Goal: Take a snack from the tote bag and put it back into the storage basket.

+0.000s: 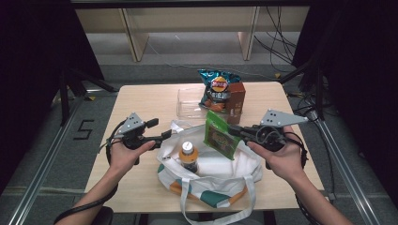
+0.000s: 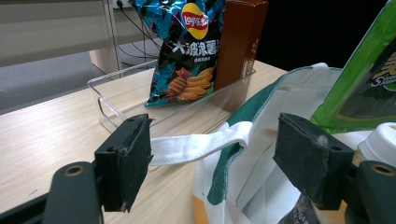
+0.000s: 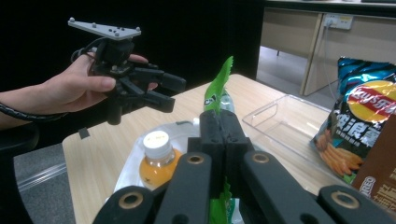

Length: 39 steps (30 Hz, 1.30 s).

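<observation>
**Green packet over the bag, right tool clamped on it**

Right tool point(image 1: 233, 131) is pinched tight on the edge of the green snack packet point(image 1: 220, 135), held above the open tote bag point(image 1: 211, 180) at the near-middle of the surface point(image 1: 141, 101). Left tool point(image 2: 212, 161) has its pads apart, the bag's white handle strap point(image 2: 196, 144) between them, not gripped as far as I can tell.

Risks:
- Thin edge grip: the packet could swing or slip on the way down.
- The orange juice bottle point(image 1: 188, 157) stands in the bag under the packet; a blind drop could knock it over.
- With the strap unheld the mouth may sag shut.

Hard to read: bag interior beyond the bottle, packet lower end in the right gripper view, and what else sits in the clear tray point(image 1: 187, 105) behind the chip bag point(image 1: 215, 89) and brown box point(image 1: 236, 97) at the far edge.
</observation>
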Each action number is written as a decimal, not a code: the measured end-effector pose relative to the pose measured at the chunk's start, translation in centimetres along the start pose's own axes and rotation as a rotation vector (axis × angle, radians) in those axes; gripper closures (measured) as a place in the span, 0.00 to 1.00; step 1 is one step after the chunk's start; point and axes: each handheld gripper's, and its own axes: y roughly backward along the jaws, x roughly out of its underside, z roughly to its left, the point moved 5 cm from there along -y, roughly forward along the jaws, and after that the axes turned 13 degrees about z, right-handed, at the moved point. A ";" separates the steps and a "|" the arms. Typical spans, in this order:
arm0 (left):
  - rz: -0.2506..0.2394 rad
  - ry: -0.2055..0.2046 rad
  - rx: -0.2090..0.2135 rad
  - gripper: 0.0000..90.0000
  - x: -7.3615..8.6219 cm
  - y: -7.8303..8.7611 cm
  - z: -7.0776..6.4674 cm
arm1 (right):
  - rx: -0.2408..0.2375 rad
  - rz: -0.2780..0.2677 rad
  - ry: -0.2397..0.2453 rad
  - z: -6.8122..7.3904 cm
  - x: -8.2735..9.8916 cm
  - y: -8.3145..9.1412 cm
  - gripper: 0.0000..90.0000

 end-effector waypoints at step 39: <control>-0.003 0.001 0.001 0.29 -0.1 -0.1 0.0 | 0.060 -0.030 -0.008 -2.6 -2.7 0.4 1.00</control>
